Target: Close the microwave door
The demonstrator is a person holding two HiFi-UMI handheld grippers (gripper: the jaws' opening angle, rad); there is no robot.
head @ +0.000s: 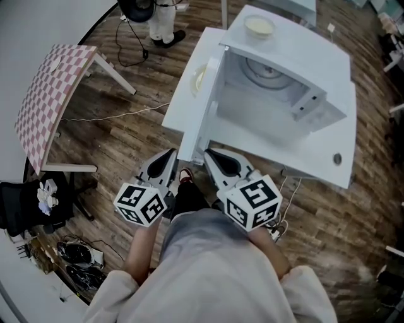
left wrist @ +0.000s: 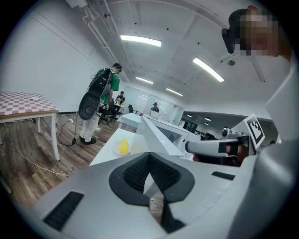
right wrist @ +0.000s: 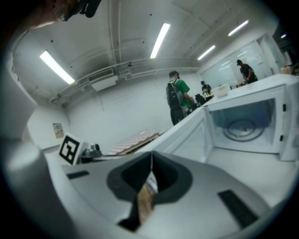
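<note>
— Straight ahead of you on the white table (head: 315, 158), the microwave (head: 284, 82) stands with its door (head: 207, 107) swung wide open toward you. The closing hasn't begun, so I'd call this the approach.

— Agreed. Your left gripper (head: 169, 156) is clenched with nothing between its jaws, and it sits just outside the door's free edge. Your right gripper (head: 213, 154) is clenched and empty too, but on the cavity side of that edge.

— Then no grasp is needed, I'd judge. Lay the left gripper against the door's outer face near the free edge and sweep it round to your right until the door meets the microwave's front.

— First mind your right gripper. It looks to lie in the door's path, so draw it back or it may get pinched.

— Inside, the turntable (right wrist: 240, 128) looks bare in the right gripper view, so nothing should stick out and block the door.

— Other things: a plate (left wrist: 115, 151) with something yellow (left wrist: 123, 146) sits on the table on the door's outer side, near where your left gripper must reach. Keep off it.

— A bowl (head: 259, 34) rests on top of the microwave, and a hard slam could jolt it. Close gently.

— Farther off, a checkered table (head: 50, 94) and a person (head: 161, 19) stand well apart from the microwave. Neither is in your way.
</note>
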